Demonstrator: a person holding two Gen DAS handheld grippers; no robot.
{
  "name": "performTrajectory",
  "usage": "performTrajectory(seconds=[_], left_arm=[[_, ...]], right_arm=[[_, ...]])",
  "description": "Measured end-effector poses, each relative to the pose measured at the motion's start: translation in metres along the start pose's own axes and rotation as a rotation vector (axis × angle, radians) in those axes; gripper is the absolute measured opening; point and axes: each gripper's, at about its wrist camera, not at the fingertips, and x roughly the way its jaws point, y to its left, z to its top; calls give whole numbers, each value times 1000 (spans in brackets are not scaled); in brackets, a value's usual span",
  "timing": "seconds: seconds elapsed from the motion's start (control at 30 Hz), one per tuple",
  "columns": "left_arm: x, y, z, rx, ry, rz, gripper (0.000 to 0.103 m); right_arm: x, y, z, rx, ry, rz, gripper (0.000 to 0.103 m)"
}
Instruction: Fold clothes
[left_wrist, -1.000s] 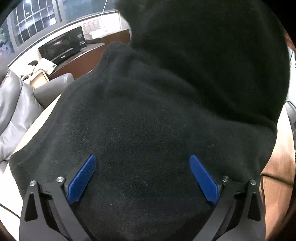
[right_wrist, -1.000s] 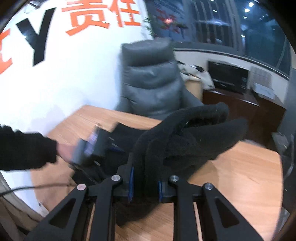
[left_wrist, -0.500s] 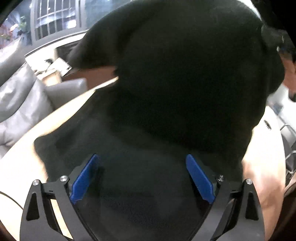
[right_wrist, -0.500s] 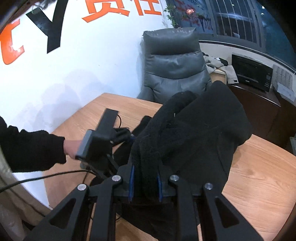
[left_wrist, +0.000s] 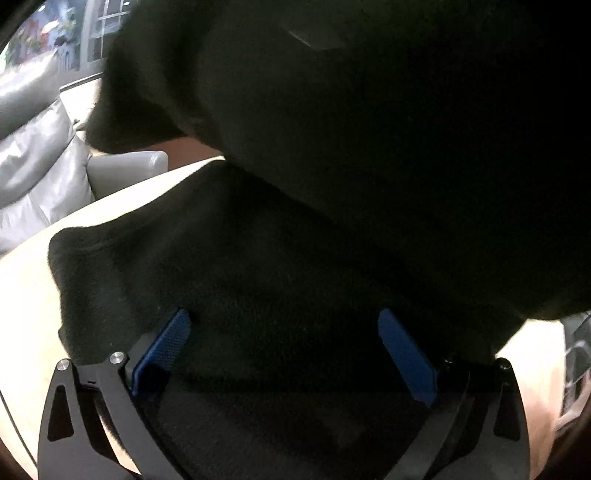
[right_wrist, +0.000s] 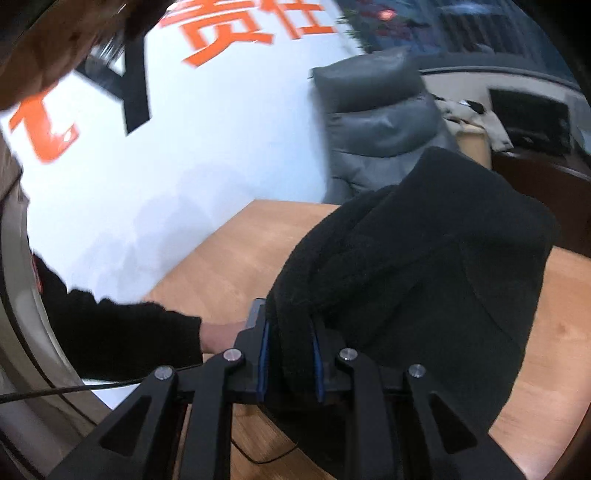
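A black fleece garment (right_wrist: 417, 266) hangs bunched over the wooden table (right_wrist: 229, 266). My right gripper (right_wrist: 290, 354) is shut on a thick fold of it and holds it up. In the left wrist view the same fleece (left_wrist: 295, 229) fills most of the frame, part lying on the table and part hanging above. My left gripper (left_wrist: 284, 354) is open with its blue pads (left_wrist: 166, 347) wide apart over the lying cloth. In the right wrist view the left gripper is mostly hidden behind the fleece, with the person's hand (right_wrist: 218, 336) on it.
A grey leather armchair (right_wrist: 373, 122) stands beyond the table's far edge against a white wall with orange lettering. It also shows in the left wrist view (left_wrist: 40, 162). A dark cabinet with a microwave (right_wrist: 532, 118) is at the back right. A thin cable (right_wrist: 74, 387) trails at the left.
My right gripper has lifted the fleece higher and swung it over the left gripper. The hanging cloth now covers more of the left wrist view. The left gripper stays open.
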Motion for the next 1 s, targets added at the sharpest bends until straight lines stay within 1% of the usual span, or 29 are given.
performTrajectory(seconds=[0.07,0.13,0.23,0.3,0.37,0.47,0.57,0.67,0.77,0.83,0.93,1.0], left_arm=[[-12,8,-2,10,5,-4,100],[-28,22,-5,4,-2,10,101],[-35,42,-12,-70,1,13,101],[-26,42,-14,-69,19,24,101],[4,54,4,-42,19,22,102],[12,49,7,-82,4,-1,102],[21,41,9,-127,-11,-24,102],[21,45,10,-171,-40,-62,102],[7,61,6,-207,-65,-89,101],[-10,75,3,-235,-93,-87,101],[-35,100,0,-285,-130,-39,101],[-47,112,1,-300,-144,6,101]], right_arm=[[-7,-1,-1,0,-2,8,19],[-12,2,1,-12,-3,30,19],[-12,6,5,-6,-27,74,19],[-11,11,7,-3,-43,111,19],[-5,20,10,-11,-45,158,19],[7,31,7,-24,-14,215,19],[15,29,-3,-19,26,231,19],[11,20,-9,-1,37,211,19],[6,11,-6,12,29,200,19],[8,11,-5,10,34,207,19],[19,15,-8,-1,53,226,19],[34,16,-14,4,77,230,19]])
